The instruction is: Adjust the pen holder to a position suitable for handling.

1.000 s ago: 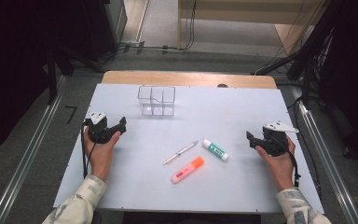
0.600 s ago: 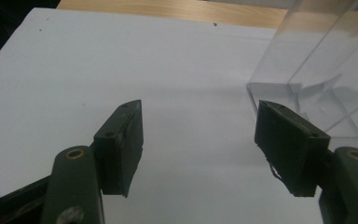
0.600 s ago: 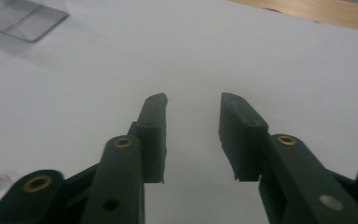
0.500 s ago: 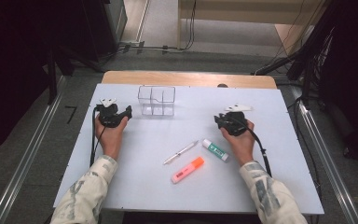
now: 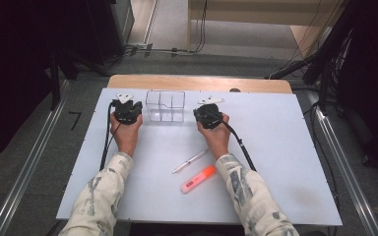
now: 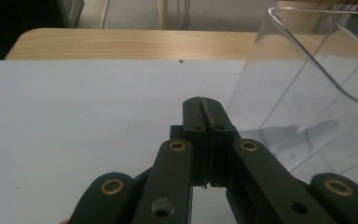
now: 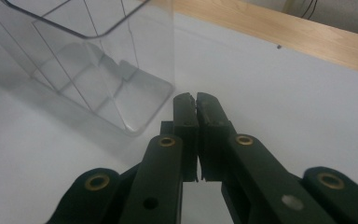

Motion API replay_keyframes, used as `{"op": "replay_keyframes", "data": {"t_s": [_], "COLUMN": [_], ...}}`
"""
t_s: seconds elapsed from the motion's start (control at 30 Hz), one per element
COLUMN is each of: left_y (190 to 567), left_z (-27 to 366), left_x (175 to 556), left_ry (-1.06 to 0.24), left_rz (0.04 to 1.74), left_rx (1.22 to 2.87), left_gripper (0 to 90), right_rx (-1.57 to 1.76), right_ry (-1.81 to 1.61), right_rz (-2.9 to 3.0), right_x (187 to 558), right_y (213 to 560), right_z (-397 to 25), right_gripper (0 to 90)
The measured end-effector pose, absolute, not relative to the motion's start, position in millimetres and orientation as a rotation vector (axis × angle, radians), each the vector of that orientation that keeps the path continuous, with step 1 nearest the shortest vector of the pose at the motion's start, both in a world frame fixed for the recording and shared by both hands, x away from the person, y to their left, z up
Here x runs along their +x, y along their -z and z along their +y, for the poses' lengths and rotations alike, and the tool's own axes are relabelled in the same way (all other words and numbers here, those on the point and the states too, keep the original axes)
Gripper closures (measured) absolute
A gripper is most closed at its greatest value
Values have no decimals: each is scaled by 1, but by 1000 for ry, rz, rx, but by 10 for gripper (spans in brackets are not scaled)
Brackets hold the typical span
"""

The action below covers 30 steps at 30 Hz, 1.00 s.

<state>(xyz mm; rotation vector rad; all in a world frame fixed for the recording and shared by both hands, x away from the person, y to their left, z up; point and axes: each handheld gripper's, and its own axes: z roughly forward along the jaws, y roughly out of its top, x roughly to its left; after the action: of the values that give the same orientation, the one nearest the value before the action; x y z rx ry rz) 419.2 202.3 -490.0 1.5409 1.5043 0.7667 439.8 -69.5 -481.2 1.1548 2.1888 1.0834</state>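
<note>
At the jaws, left gripper: jaws pressed together, nothing between them; tips sit just beside the left wall of the clear organizer, low over the worktop.
At the jaws, right gripper: jaws closed against each other, empty; tips near the organizer's lower right corner, whether touching cannot be told.
Clear organizer: upright at the rear centre of the worktop, between the two grippers; inner dividers visible, compartments empty.
Hands: left hand and right hand each hold a gripper, patterned sleeves entering from below.
Pen: lies slantwise on the worktop, near the right forearm, well apart from the organizer.
Orange highlighter: lies just below the pen, apart from it.
</note>
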Motion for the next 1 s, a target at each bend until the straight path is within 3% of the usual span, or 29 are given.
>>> {"op": "replay_keyframes", "data": {"t_s": [0.33, 0.5, 1.0], "left_y": [490, 494, 494], "left_z": [195, 192, 109], "left_x": [426, 428, 407], "left_ry": [-736, -659, -542], "left_rz": [1448, 1442, 1324], "left_rx": [1563, 1569, 1662], "left_gripper": [900, 900, 900], "right_rx": [1138, 1139, 1204], "right_ry": [-1064, -1048, -1051], "right_rz": [2215, 2216, 2175], "right_x": [448, 447, 426], "right_y": [483, 482, 476], "right_z": [-46, -50, -138], "right_gripper": [842, 855, 878]}}
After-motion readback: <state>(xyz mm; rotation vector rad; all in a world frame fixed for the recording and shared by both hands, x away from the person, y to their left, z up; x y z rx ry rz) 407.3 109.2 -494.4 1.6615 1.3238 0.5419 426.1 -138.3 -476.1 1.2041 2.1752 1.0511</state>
